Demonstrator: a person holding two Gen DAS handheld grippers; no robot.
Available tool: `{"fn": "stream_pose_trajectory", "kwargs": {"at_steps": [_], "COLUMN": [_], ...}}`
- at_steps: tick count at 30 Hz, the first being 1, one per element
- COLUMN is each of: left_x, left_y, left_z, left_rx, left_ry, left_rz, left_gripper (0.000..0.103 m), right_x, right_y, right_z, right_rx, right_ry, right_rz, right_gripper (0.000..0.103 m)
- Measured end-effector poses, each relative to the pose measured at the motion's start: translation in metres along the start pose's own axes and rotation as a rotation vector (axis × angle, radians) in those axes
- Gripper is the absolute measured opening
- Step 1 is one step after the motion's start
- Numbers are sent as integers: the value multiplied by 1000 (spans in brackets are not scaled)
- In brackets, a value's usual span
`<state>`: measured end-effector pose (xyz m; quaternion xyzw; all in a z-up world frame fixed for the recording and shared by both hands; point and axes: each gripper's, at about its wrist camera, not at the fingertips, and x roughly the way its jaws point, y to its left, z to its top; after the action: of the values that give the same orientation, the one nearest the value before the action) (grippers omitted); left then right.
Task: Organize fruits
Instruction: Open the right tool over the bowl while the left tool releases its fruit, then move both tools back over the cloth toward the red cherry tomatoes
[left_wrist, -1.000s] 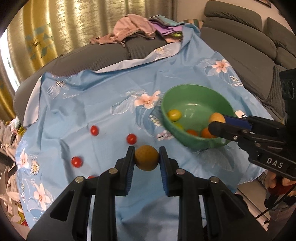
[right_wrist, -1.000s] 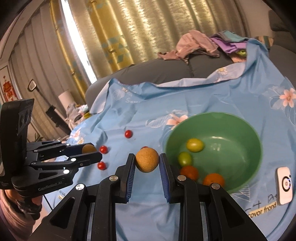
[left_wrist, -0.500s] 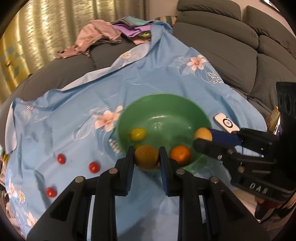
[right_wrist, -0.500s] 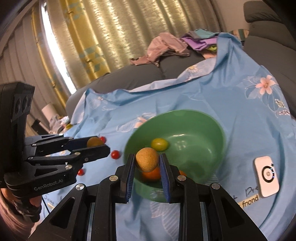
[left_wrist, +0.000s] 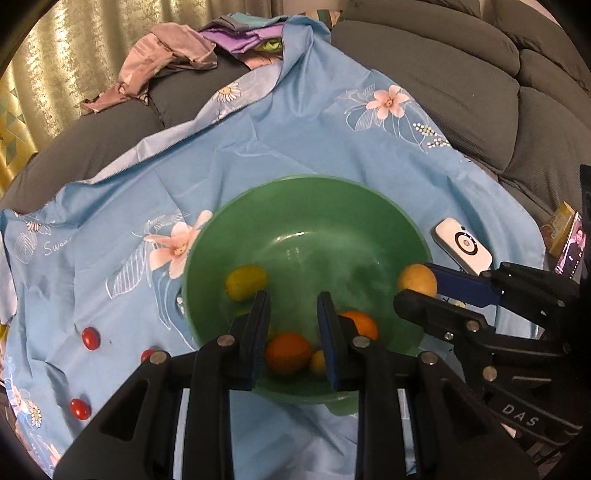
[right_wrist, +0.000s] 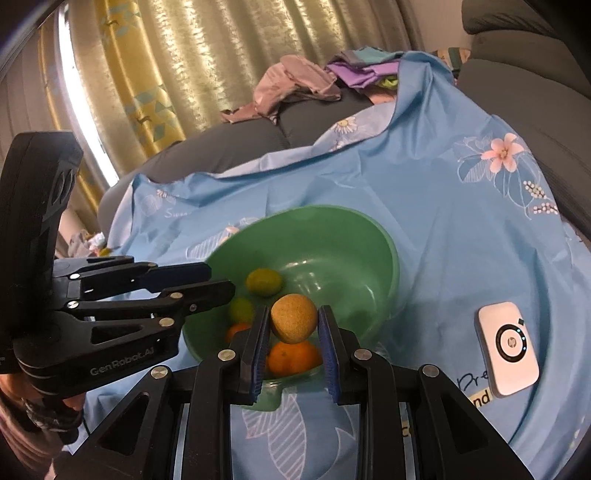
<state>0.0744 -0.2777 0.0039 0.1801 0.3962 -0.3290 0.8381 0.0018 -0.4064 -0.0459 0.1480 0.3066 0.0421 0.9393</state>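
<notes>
Plainly, the left gripper (left_wrist: 291, 306) is seen poised over the green bowl (left_wrist: 369, 206), which sits on a blue floral cloth (left_wrist: 295, 129) spread over a grey sofa (left_wrist: 461, 85). Its jaws have just been opening and are held slightly apart, with nothing pinched between them. Framed in the gap, lower centre of its own view, are an orange (left_wrist: 288, 352) and a small yellowish fruit (left_wrist: 317, 362), half hidden behind one finger.

A tan round fruit (right_wrist: 293, 323) is clamped in the right gripper (right_wrist: 291, 321) above the near rim of the bowl. From the left wrist view the same gripper is seen side-on at the right edge.

Three cherry tomatoes (left_wrist: 90, 339) on the cloth, lower left, are shown only by the left wrist view, as is a phone (left_wrist: 572, 247) at the far right. A second, green fruit (right_wrist: 242, 310) beside the yellow-green one (right_wrist: 264, 282) is shown clearly only by the right wrist view. A white device (right_wrist: 508, 349) appears in both.
</notes>
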Motion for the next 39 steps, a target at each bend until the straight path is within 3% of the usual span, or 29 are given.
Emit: {"fn": "stream_pose_trajectory", "kwargs": {"at_steps": [1,3,12,22,33,39], "left_x": [2,4,-19,-81,-139,-151], "left_y": [0,2,34,101,144,152], "left_z": [0,-2,-17,-86,-180,-209], "left_rx": [1,-4,-81,-275,-443,-488], "left_ry": [6,12,4,-17,-7,-3], "left_rz": [3,15,50,169,263,254], "left_gripper": [32,54,80,81,81,80], "right_x": [1,4,-5,-38,-40,-31], "right_y": [-1,-2,-7,-17,35,67], "right_z": [0,0,-1,1,0,-4], "right_rx": [2,9,52,116,16,-47], "right_ry": [2,15,1,-70,-54,-17], "right_rz": [-7,-19,-16,-2,79,131], "right_gripper": [28,28,37,38,38,38]}}
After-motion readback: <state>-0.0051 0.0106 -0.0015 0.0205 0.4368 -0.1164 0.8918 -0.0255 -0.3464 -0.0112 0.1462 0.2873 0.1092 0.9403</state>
